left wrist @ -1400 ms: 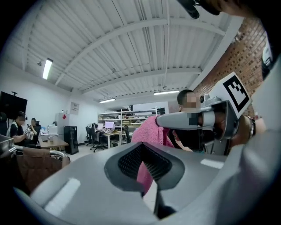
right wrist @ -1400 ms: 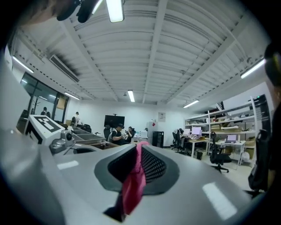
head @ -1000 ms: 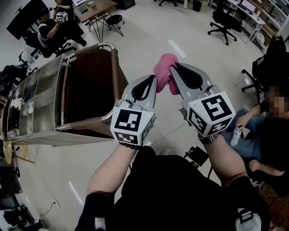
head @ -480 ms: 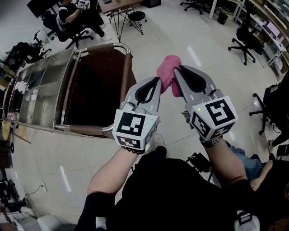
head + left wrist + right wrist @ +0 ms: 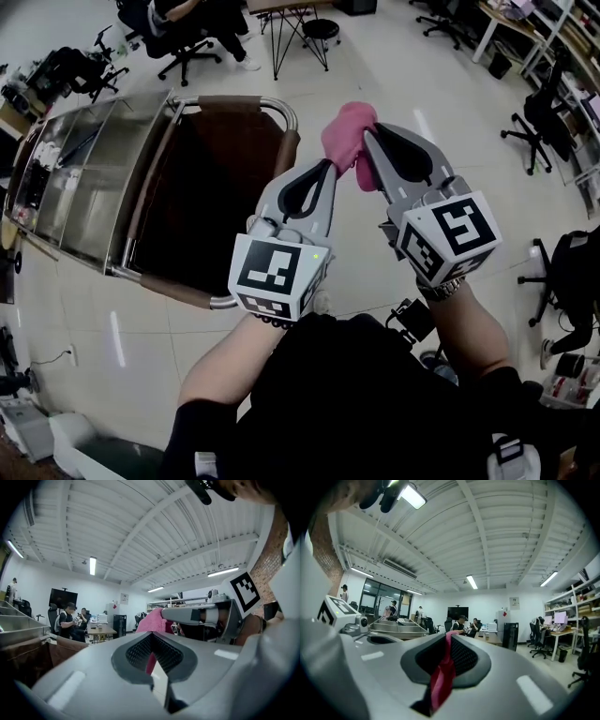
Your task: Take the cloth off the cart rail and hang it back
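Note:
A bunched pink cloth (image 5: 345, 139) hangs in the air between both gripper tips, above the floor just right of the cart. My left gripper (image 5: 327, 169) is shut, and a pink strip of the cloth (image 5: 151, 620) shows in its jaw gap. My right gripper (image 5: 367, 131) is shut on the cloth, whose pink fold (image 5: 443, 677) runs down between its jaws. The cart's curved metal rail (image 5: 234, 101) lies just left of the left gripper, with a brown bag (image 5: 202, 197) hung inside the frame.
The steel cart top (image 5: 84, 178) stretches to the left. Office chairs (image 5: 534, 122) stand on the right, and a stool (image 5: 321, 28) and a seated person (image 5: 197, 23) are at the far end. White tiled floor (image 5: 450, 75) spreads beyond the grippers.
Both grippers kept the cloth between them while the view swung. The cart's rail corner has come closer to the left gripper, and the seated person at the right has dropped out of view.

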`<state>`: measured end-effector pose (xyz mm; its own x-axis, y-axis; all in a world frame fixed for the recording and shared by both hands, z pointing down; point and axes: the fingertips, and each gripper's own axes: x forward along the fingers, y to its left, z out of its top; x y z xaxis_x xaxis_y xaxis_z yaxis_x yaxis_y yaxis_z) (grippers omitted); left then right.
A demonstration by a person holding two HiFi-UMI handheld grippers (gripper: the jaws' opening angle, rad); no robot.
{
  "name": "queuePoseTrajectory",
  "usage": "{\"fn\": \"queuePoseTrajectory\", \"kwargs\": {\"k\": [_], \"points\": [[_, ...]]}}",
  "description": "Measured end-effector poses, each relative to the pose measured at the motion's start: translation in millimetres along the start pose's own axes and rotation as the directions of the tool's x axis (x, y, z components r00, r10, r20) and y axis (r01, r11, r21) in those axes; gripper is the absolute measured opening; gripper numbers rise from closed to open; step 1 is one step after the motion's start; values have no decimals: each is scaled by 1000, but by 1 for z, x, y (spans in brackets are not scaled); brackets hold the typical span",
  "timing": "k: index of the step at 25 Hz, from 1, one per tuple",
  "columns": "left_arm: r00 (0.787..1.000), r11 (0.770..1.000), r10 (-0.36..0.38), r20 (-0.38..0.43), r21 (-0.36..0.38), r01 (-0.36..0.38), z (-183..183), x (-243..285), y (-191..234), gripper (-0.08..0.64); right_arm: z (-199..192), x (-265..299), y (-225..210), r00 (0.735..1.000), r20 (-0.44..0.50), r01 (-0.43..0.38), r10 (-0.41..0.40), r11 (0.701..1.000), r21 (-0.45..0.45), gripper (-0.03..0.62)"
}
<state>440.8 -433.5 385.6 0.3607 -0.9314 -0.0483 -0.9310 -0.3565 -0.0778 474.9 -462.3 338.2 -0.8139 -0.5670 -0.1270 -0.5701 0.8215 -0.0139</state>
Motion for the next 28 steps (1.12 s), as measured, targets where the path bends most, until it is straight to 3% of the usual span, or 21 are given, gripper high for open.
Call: {"fn": "queuePoseTrajectory", "kwargs": {"k": [9, 14, 20, 25, 28], "points": [[991, 991, 136, -3, 2, -136, 8, 3, 43, 3, 7, 56, 0, 990, 14, -141, 141, 990, 13, 34], [972, 972, 234, -11, -3, -234, 8, 11, 55, 3, 4, 79, -4, 969, 9, -246, 246, 969, 30, 34], [925, 925, 380, -21, -24, -380, 10, 43, 94, 3, 5, 132, -25, 920, -4, -392, 392, 919, 50, 34], [850, 848, 525, -49, -60, -527, 43, 71, 113, 3, 34, 165, -48, 859, -22, -510, 512, 858, 62, 34], [818, 816, 575, -27, -59, -575, 55, 79, 126, 3, 41, 184, -50, 819, -20, -572, 574, 818, 61, 34]]}}
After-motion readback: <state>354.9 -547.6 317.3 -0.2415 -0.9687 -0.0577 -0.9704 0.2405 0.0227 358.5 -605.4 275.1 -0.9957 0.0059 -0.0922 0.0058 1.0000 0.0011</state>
